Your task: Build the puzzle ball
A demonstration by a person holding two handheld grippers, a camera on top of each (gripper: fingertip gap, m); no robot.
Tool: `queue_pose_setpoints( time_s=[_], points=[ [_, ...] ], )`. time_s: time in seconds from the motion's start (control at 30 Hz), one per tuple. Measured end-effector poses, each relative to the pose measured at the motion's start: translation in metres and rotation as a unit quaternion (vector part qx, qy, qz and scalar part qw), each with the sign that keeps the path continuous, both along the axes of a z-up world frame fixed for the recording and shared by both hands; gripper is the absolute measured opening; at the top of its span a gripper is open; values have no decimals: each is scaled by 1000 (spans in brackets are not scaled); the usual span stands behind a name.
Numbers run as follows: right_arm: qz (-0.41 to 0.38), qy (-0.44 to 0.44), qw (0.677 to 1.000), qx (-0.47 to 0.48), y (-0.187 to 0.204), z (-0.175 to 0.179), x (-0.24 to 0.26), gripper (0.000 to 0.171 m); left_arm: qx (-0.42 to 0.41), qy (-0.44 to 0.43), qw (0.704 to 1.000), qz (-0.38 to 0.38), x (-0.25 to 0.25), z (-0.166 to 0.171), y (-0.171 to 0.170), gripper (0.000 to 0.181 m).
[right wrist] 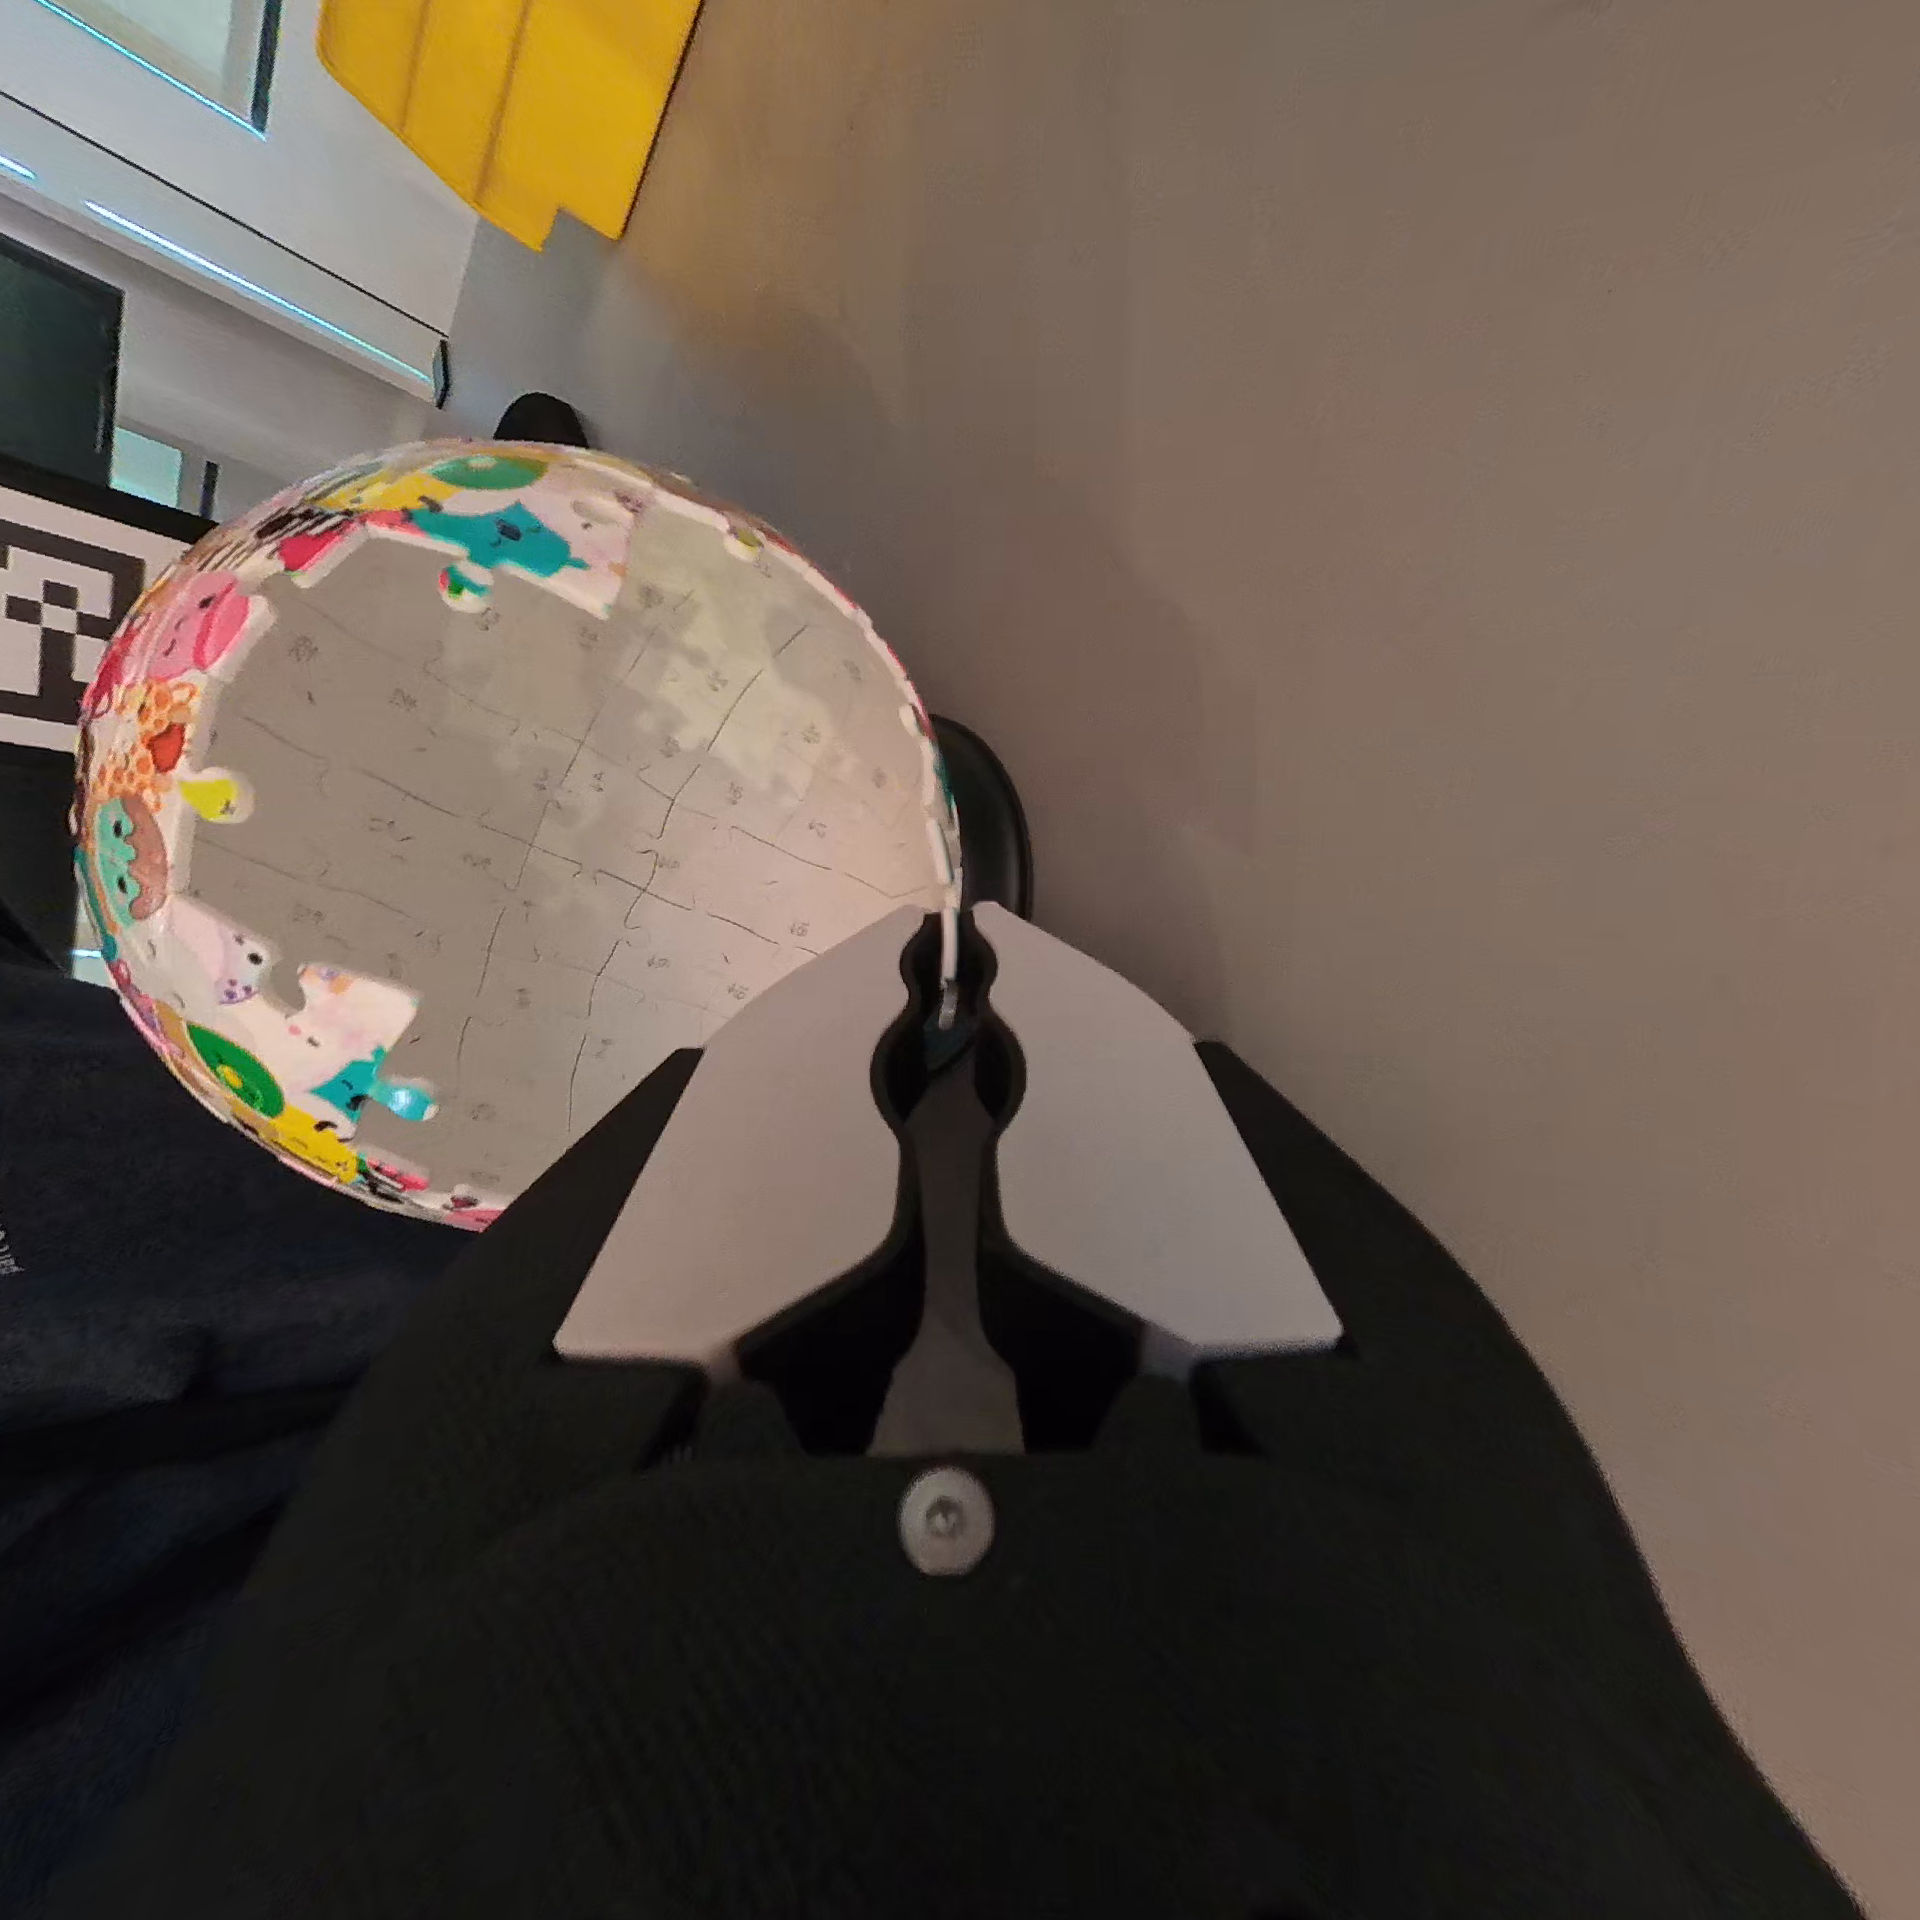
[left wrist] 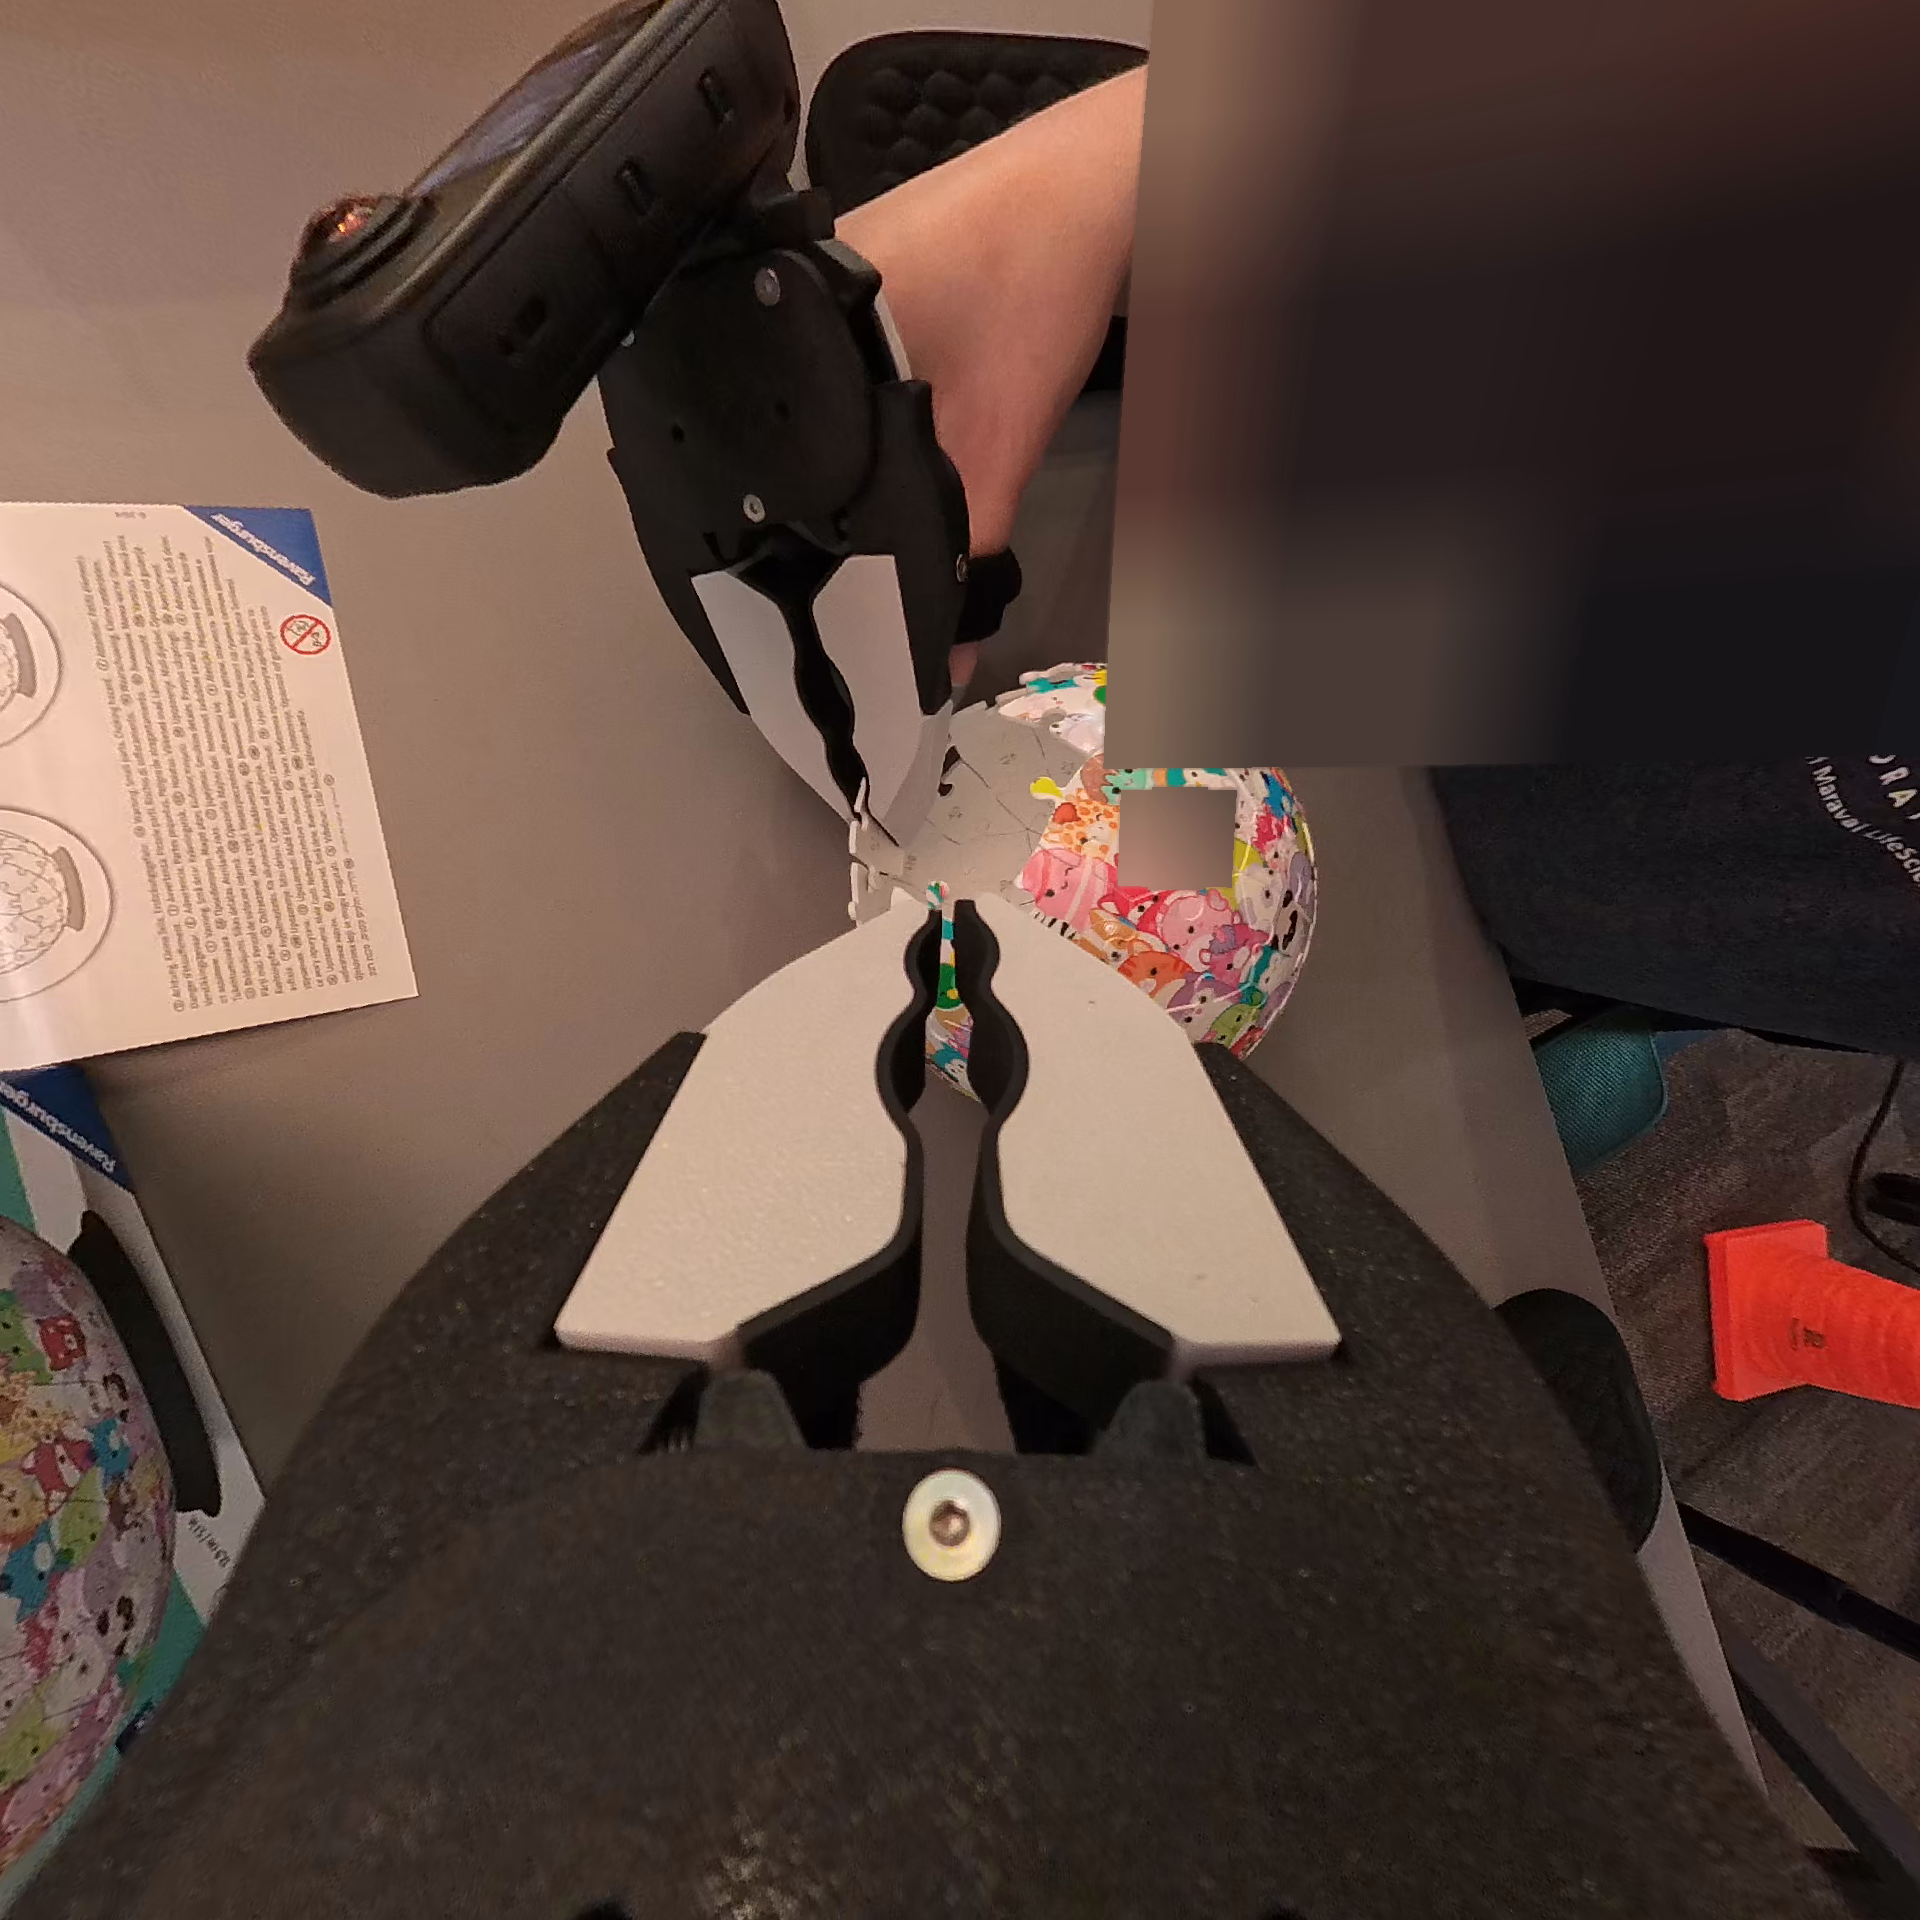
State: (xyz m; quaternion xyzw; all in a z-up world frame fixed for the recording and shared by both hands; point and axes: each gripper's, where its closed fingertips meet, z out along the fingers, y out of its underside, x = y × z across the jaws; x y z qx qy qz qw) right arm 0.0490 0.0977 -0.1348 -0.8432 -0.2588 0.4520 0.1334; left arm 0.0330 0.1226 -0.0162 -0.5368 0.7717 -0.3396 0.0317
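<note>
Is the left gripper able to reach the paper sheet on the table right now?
Probably not yet: the left gripper is shut on the puzzle ball edge. The instruction sheet lies uncovered, off to its left.

Dense rows of small print, too fine to make out, on the white instruction sheet [left wrist: 187, 758], with white brand lettering on its blue corner banner and a red round prohibition sign beside it; the same kind of blue lettered banner on the corner of the puzzle box [left wrist: 94, 1403]. Pale lettering on the dark garment [left wrist: 1870, 831], partly cut off, and a small mark on the orange-red block [left wrist: 1813, 1320]. Tiny grey numbers, blurred, on the blank inner faces of the puzzle ball [right wrist: 540, 831] pieces, and a black-and-white square marker [right wrist: 52, 613] behind it.
</note>
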Motion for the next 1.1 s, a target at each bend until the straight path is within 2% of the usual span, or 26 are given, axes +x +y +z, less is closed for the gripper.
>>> queue_pose_setpoints(
  time_s=[0.6,0.87,1.0,1.07,1.1],
  points=[
    [-7,-10,1000,3,2,3,0,3,8,-15,1000,13,2,1,2,0],
    [-3,-3,1000,1,2,4,-1,3,23,-54,993,100,-14,5,4,4],
    [-5,3,1000,-4,2,4,-1,4,25,-114,975,186,-38,9,2,31],
    [-5,6,1000,-7,2,4,-1,4,25,-152,961,228,-50,5,-9,64],
    [-6,8,1000,-9,2,4,-1,4,26,-170,953,250,-55,1,-16,69]
  ],
)
